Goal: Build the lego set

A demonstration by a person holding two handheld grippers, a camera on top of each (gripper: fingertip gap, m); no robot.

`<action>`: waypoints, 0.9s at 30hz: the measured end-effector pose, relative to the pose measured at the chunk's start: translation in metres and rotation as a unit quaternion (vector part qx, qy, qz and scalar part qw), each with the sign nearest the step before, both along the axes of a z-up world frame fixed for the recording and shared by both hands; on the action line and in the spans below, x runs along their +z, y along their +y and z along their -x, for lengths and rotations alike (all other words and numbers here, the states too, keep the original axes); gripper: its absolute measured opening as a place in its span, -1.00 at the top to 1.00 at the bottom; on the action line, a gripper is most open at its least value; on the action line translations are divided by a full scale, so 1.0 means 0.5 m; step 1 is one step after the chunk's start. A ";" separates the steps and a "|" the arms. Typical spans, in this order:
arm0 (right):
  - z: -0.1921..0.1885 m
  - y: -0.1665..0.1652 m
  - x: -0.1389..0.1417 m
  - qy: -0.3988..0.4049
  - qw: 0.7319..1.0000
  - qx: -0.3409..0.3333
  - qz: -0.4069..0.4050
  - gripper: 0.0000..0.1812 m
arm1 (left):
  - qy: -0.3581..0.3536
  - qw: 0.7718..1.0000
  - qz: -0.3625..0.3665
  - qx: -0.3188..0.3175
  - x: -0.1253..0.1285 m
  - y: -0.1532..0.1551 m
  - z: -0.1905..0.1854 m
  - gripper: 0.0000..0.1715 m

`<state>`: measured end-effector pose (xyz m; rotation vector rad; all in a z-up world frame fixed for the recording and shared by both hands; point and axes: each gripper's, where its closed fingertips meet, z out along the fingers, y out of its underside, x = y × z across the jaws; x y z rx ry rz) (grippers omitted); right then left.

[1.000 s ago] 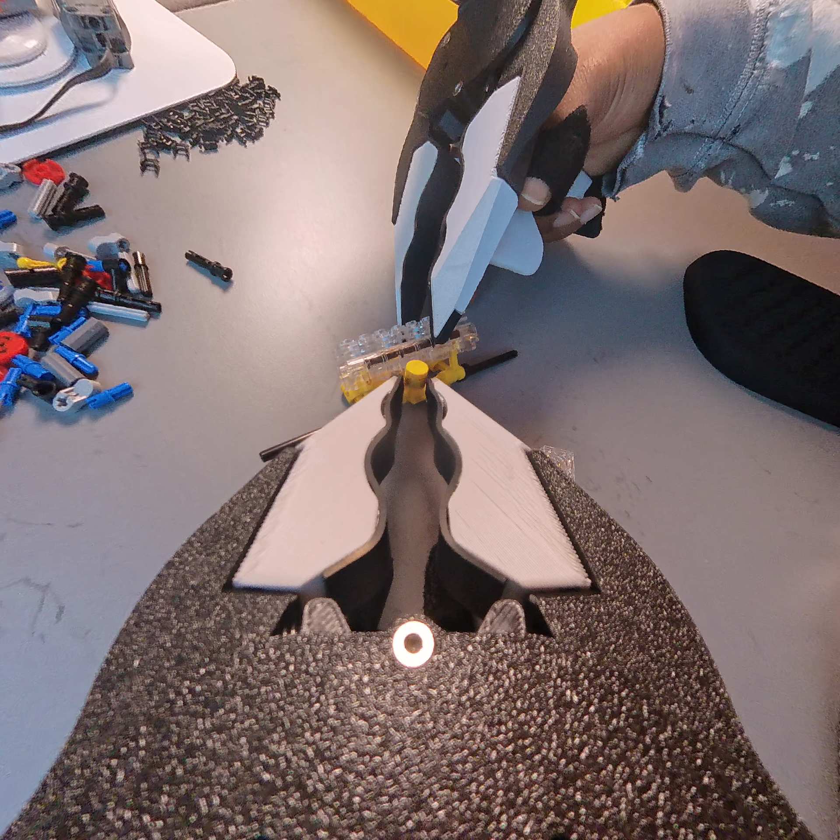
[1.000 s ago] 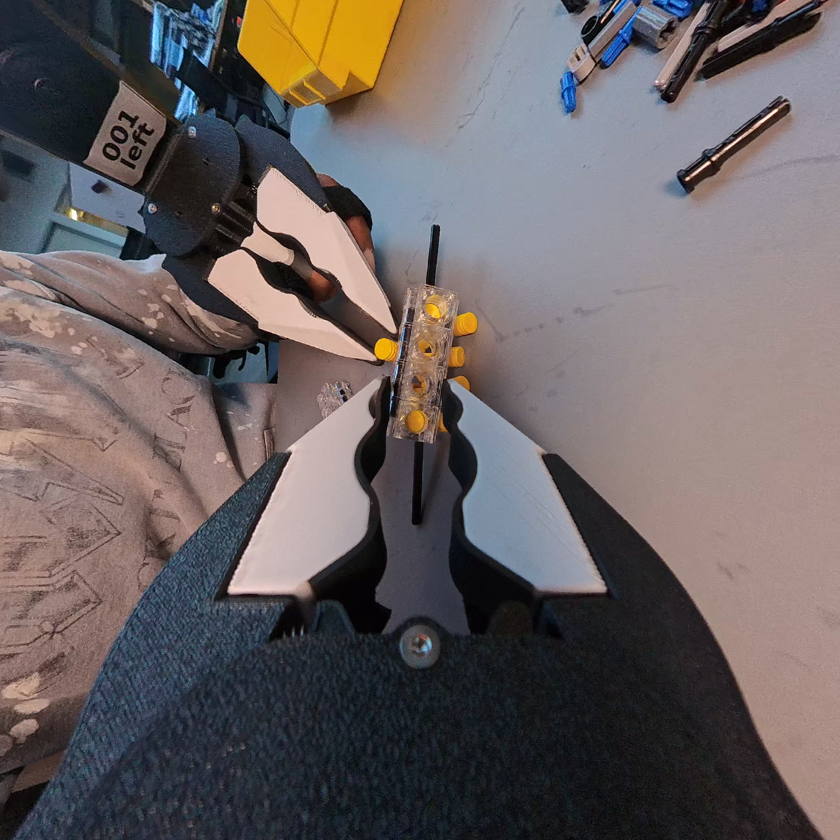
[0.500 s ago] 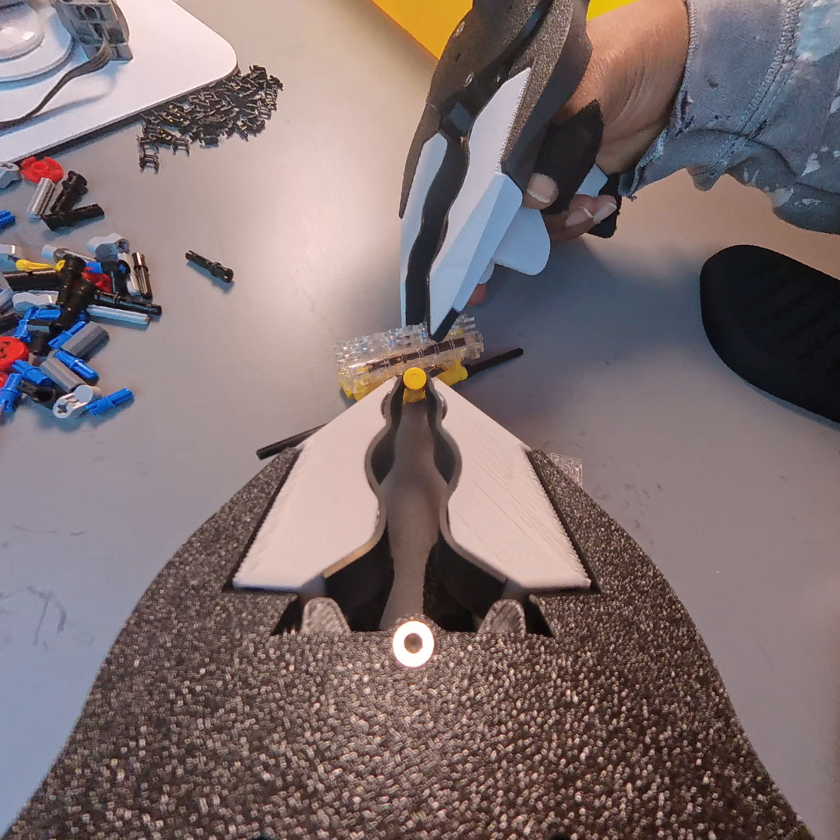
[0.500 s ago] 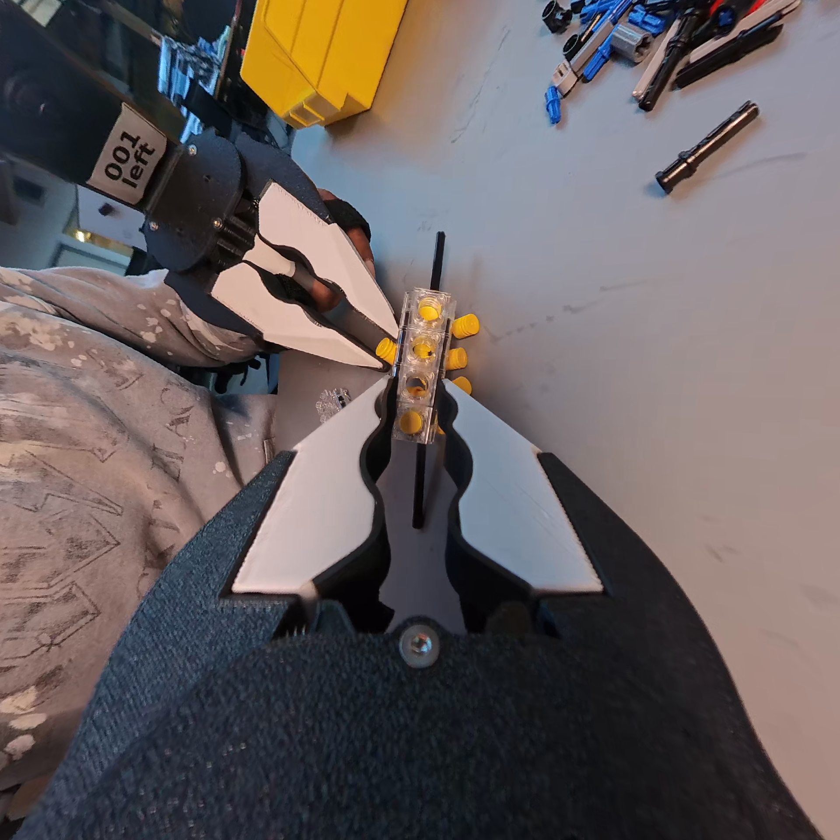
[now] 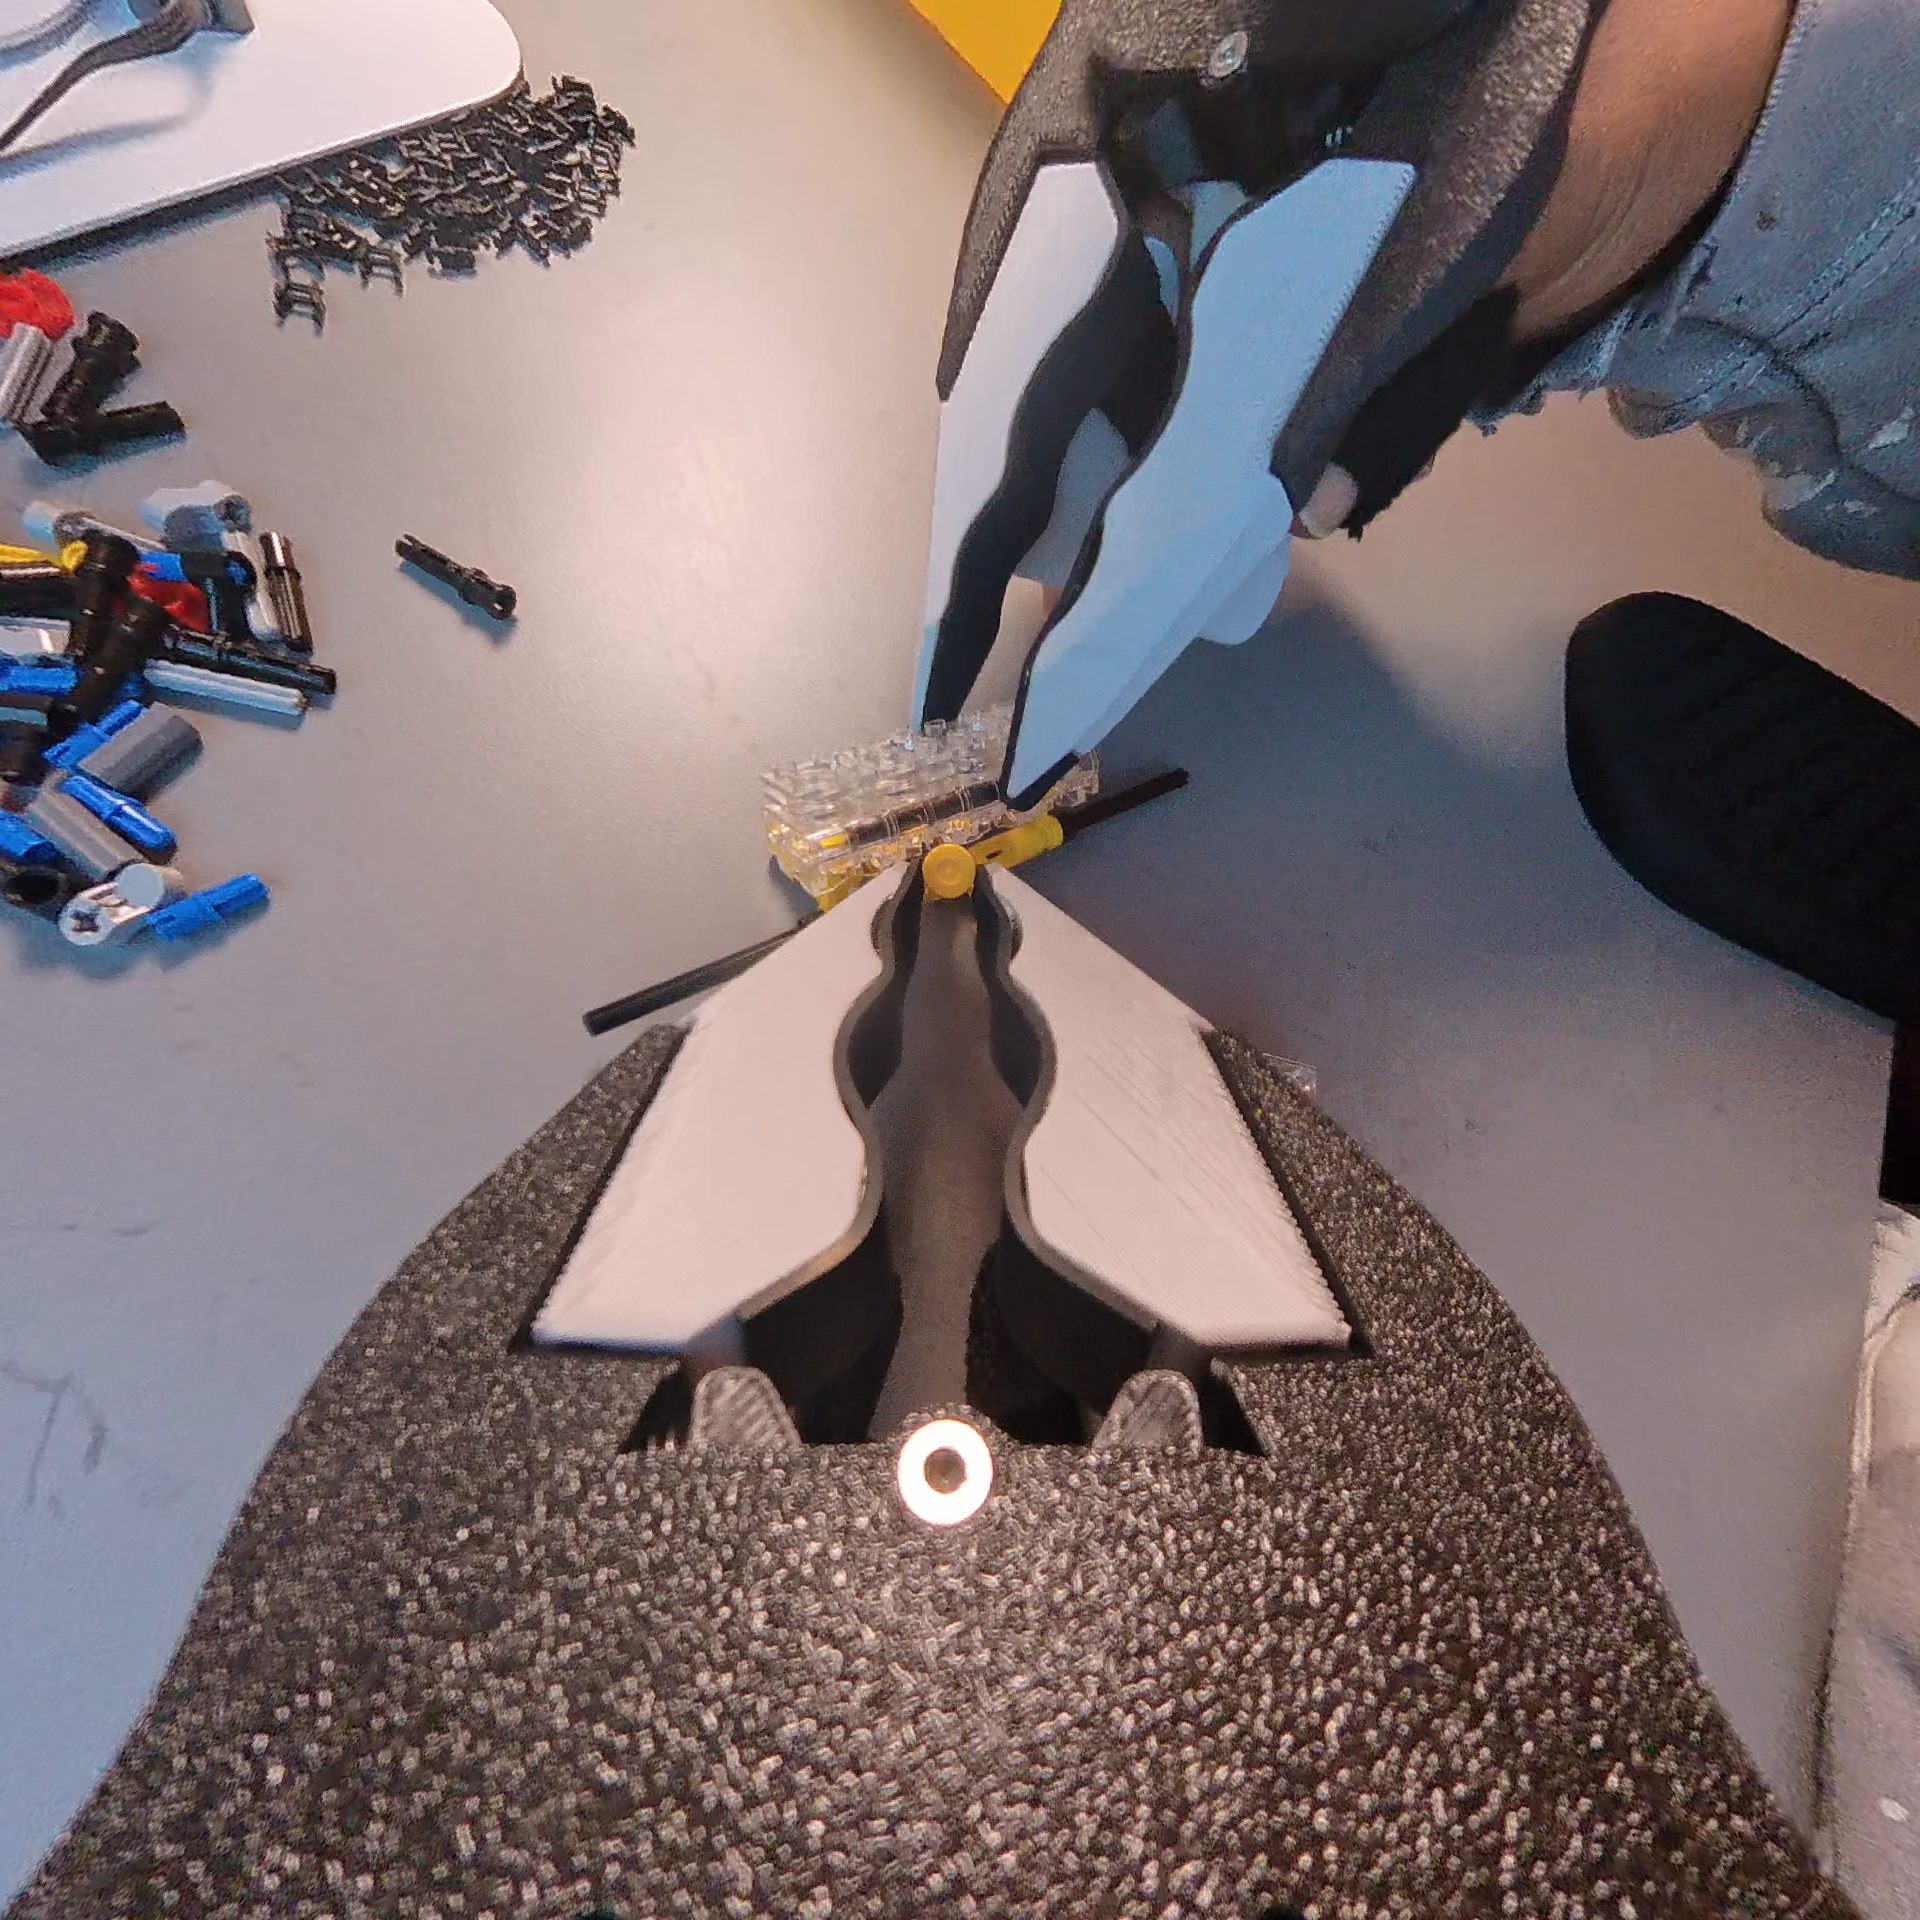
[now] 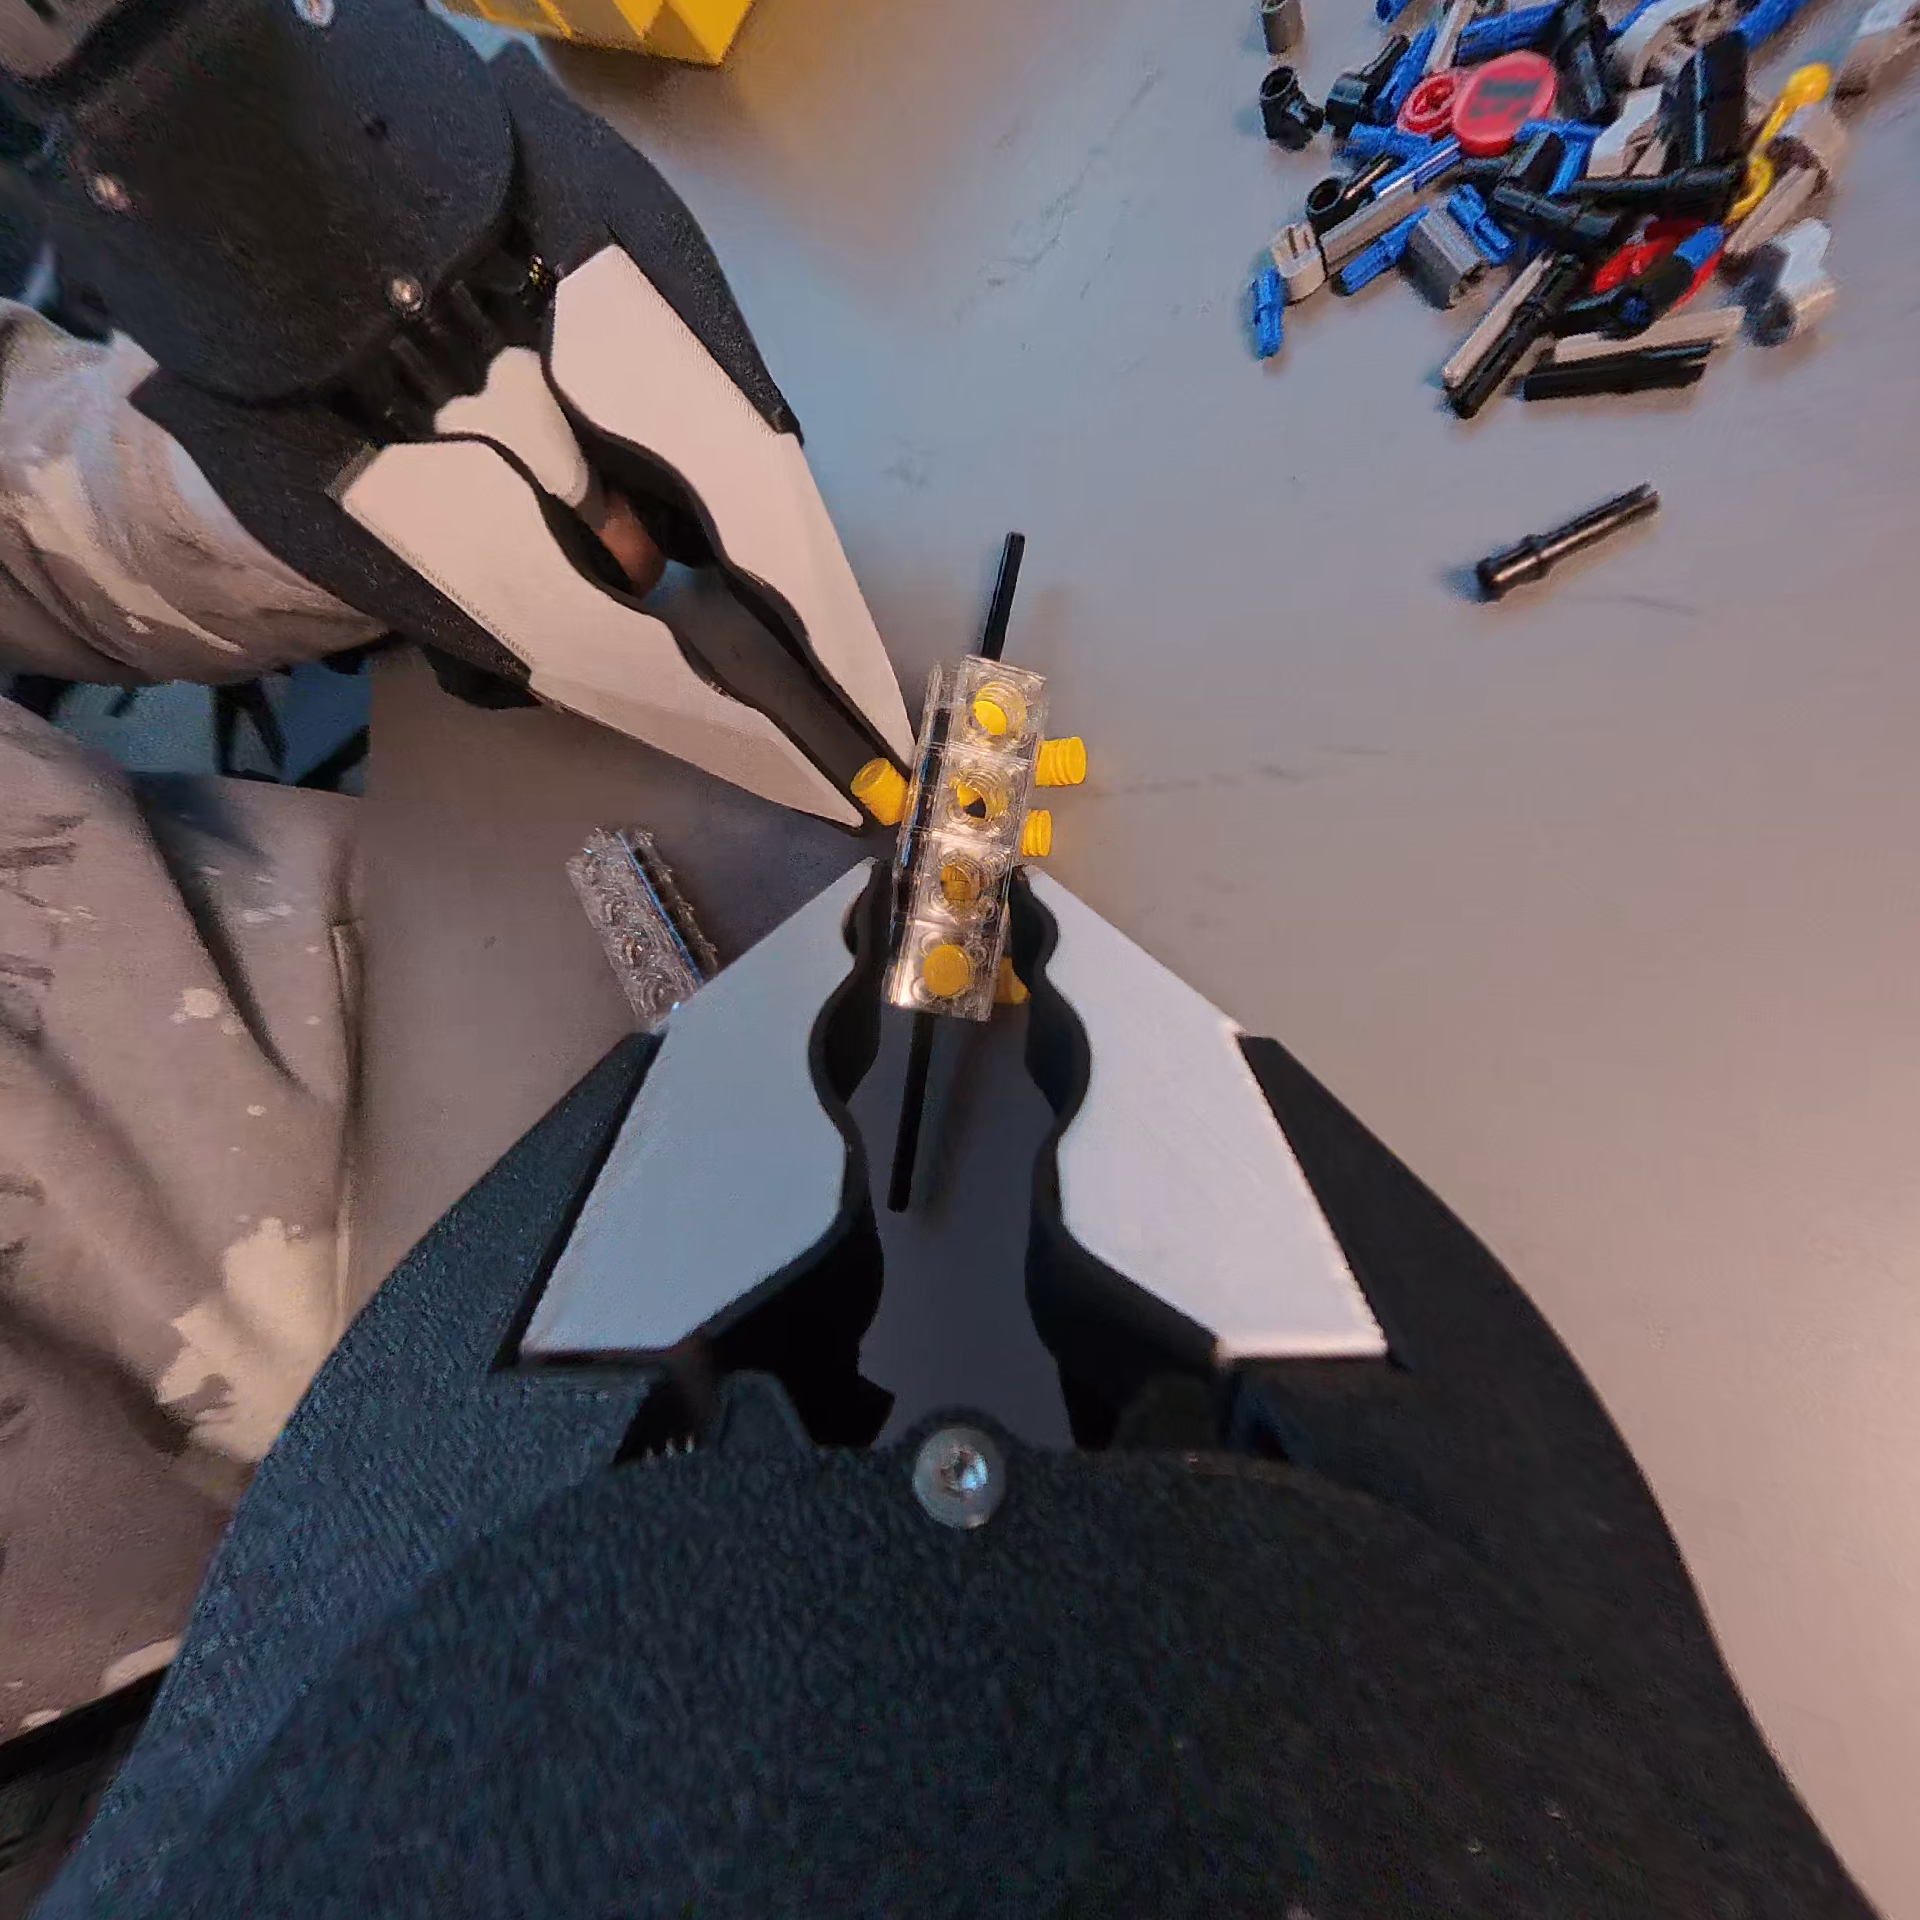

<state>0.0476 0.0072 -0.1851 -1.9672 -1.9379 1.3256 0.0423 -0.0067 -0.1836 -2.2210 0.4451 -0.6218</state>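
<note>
The right gripper (image 6: 951, 883) is clamped on the near end of a small clear block (image 6: 966, 831), a few clear bricks stacked with yellow pins (image 6: 1060, 767) poking out of its sides and a thin black axle (image 6: 909, 1101) running through its length. The block sits on the grey table (image 6: 1455, 935), or just above it; I can't be sure from here. The left gripper (image 5: 948, 883) comes in from about 10 o'clock in the right view, its tips pinched on one yellow pin (image 5: 948, 868) on the block's side.

So the build looks barely begun. One short sub-assembly is together, and this pin seems to be going in or getting seated. A spare clear brick (image 6: 639, 920) lies beside the block at 8 o'clock, unused. The loose parts pile (image 6: 1558, 197) sits well apart at 1 o'clock, blue, black, grey and red bits all unsorted, with a single black pin (image 6: 1564, 540) lying between pile and block. A heap of tiny black links (image 5: 447, 197) lies at 11 o'clock in the left view, untouched. Most of the set is still to do.
</note>
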 end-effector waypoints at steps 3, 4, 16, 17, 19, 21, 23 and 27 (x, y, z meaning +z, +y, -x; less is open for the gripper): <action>0.001 0.004 0.003 -0.002 0.999 0.004 -0.044 0.76 | -0.017 1.000 0.013 0.000 0.000 0.000 0.001 0.90; 0.002 0.005 0.004 0.000 0.999 0.004 -0.053 0.77 | -0.020 1.000 0.018 0.000 -0.001 0.000 0.002 0.89; -0.002 0.014 0.009 0.004 0.999 -0.017 -0.039 0.82 | -0.029 1.000 0.010 0.001 0.006 0.004 0.010 0.88; -0.004 0.015 0.009 0.003 0.999 -0.019 -0.029 0.82 | -0.022 1.000 0.007 0.002 0.006 0.004 0.013 0.88; -0.007 0.015 0.005 0.001 1.000 -0.018 -0.020 0.82 | -0.014 1.000 0.009 -0.003 0.000 0.001 0.015 0.88; -0.007 0.016 0.005 0.002 1.000 -0.021 -0.016 0.82 | -0.010 1.000 0.013 -0.007 -0.009 -0.003 0.014 0.88; -0.007 0.019 0.005 0.004 1.000 -0.024 -0.019 0.82 | 0.000 1.000 0.015 -0.013 -0.016 -0.010 0.014 0.88; -0.009 0.019 0.006 0.005 1.000 -0.025 -0.016 0.82 | 0.017 0.999 0.032 -0.031 -0.033 -0.026 0.010 0.84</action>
